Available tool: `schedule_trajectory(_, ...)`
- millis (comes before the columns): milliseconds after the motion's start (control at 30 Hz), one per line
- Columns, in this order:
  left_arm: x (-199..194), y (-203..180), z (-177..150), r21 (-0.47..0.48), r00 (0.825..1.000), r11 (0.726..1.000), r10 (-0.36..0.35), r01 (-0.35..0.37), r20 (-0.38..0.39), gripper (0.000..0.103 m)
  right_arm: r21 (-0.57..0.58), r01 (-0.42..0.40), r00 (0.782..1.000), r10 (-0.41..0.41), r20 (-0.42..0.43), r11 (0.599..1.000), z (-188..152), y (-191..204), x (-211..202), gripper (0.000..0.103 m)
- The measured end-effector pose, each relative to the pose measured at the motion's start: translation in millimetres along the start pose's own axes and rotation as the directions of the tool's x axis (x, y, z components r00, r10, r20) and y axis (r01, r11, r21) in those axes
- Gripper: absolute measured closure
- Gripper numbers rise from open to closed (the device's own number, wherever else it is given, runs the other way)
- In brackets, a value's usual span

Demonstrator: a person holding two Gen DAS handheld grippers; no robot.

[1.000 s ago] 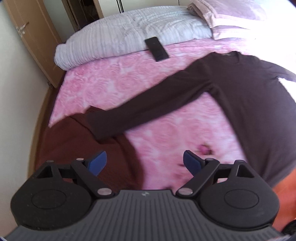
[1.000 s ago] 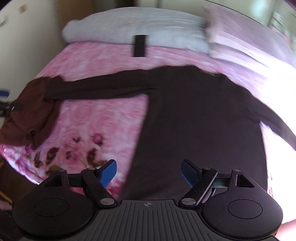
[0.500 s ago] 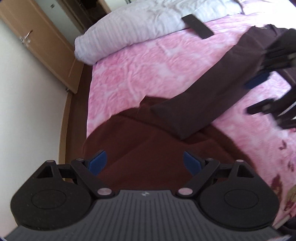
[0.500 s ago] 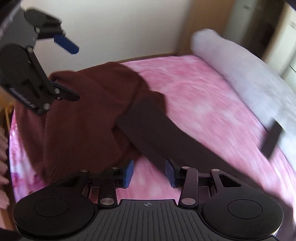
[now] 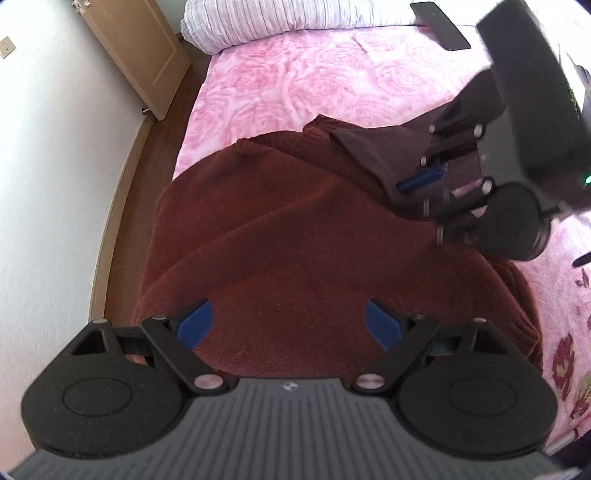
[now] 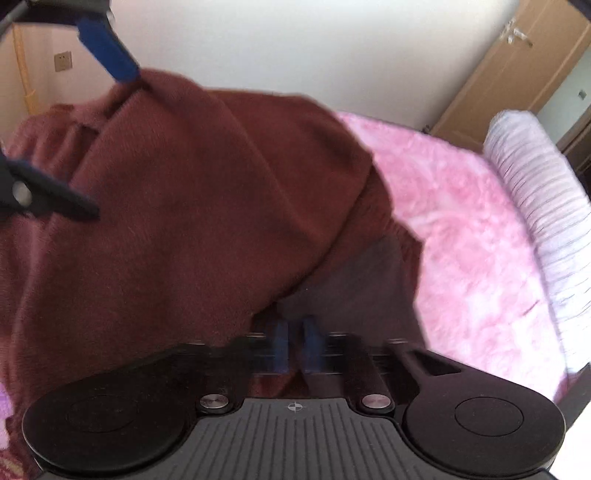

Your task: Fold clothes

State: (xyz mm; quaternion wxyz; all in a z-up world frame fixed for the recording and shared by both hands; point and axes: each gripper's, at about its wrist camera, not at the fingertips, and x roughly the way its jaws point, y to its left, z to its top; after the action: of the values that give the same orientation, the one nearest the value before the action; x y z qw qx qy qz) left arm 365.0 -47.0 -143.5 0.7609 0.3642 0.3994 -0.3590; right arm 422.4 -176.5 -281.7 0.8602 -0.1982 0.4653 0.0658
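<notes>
Right tongs point(image 6: 295, 345), just closing, pinch the dark brown sleeve point(image 5: 373, 147) beside the maroon sweater point(image 5: 295, 240) on the pink bed point(image 5: 295, 81). Left tongs point(image 5: 288, 325) hang spread wide above the sweater.

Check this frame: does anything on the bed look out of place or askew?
Yes. The maroon sweater lies bunched at the bed's edge, and the dark shirt's sleeve rests on top of it, so the garments overlap. A black phone also sits on the pink blanket near the pillow.
</notes>
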Motion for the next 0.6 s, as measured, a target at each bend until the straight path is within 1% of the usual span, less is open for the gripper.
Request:
schedule_trajectory(100, -3.1, -7.6, 3.6, 0.012, 1.0, 1.0, -0.012, 0.012, 0.008, 0.015, 0.105, 0.011, 0.998, -0.018, 0.068, 0.994, -1.6, -21.3, -31.6, 0.099)
schedule_trajectory(133, -4.6, -11.6, 6.4, 0.022, 1.0, 1.0, -0.019, 0.018, 0.013, 0.015, 0.171, 0.011, 0.996, -0.026, 0.086, 0.985, -4.0, -33.4, -42.2, 0.1)
schedule_trajectory(167, -5.5, -15.9, 11.3, 0.034, 0.999, 0.999, -0.027, 0.026, 0.021, 0.015, 0.255, 0.009, 0.993, -0.038, 0.109, 0.967, -8.4, -49.4, -55.0, 0.1)
schedule_trajectory(200, -6.7, -21.8, 17.3, 0.046, 0.999, 0.998, -0.035, 0.033, 0.031, 0.015, 0.33, 0.009, 0.99, -0.055, 0.129, 0.944, -14.2, -64.5, -67.6, 0.1)
schedule_trajectory(267, -9.1, -36.1, 30.4, 0.072, 0.997, 0.996, -0.055, 0.051, 0.053, 0.015, 0.468, 0.012, 0.98, -0.103, 0.17, 0.883, -31.9, -98.0, -94.8, 0.1)
schedule_trajectory(333, -10.7, -53.8, 44.2, 0.102, 0.994, 0.992, -0.083, 0.076, 0.073, 0.015, 0.565, 0.024, 0.967, -0.163, 0.197, 0.824, -55.7, -129.8, -123.1, 0.1)
schedule_trajectory(400, -11.0, -74.5, 59.2, 0.145, 0.99, 0.985, -0.108, 0.094, 0.092, 0.015, 0.636, 0.044, 0.949, -0.231, 0.214, 0.77, -84.4, -157.8, -152.9, 0.1)
schedule_trajectory(467, -14.7, -100.8, 74.8, 0.195, 0.985, 0.975, -0.129, 0.105, 0.114, 0.015, 0.711, 0.07, 0.925, -0.313, 0.217, 0.699, -124.4, -188.0, -190.2, 0.1)
schedule_trajectory(533, -22.5, -131.9, 91.1, 0.228, 0.98, 0.968, -0.143, 0.109, 0.139, 0.015, 0.769, 0.115, 0.887, -0.414, 0.206, 0.628, -166.1, -216.0, -230.6, 0.1)
schedule_trajectory(567, -26.5, -147.6, 99.3, 0.244, 0.977, 0.964, -0.151, 0.111, 0.152, 0.015, 0.799, 0.144, 0.858, -0.476, 0.194, 0.584, -194.6, -229.6, -257.3, 0.1)
schedule_trajectory(600, -30.9, -165.5, 106.5, 0.257, 0.975, 0.96, -0.154, 0.109, 0.162, 0.015, 0.829, 0.177, 0.824, -0.54, 0.171, 0.531, -226.6, -242.3, -286.2, 0.1)
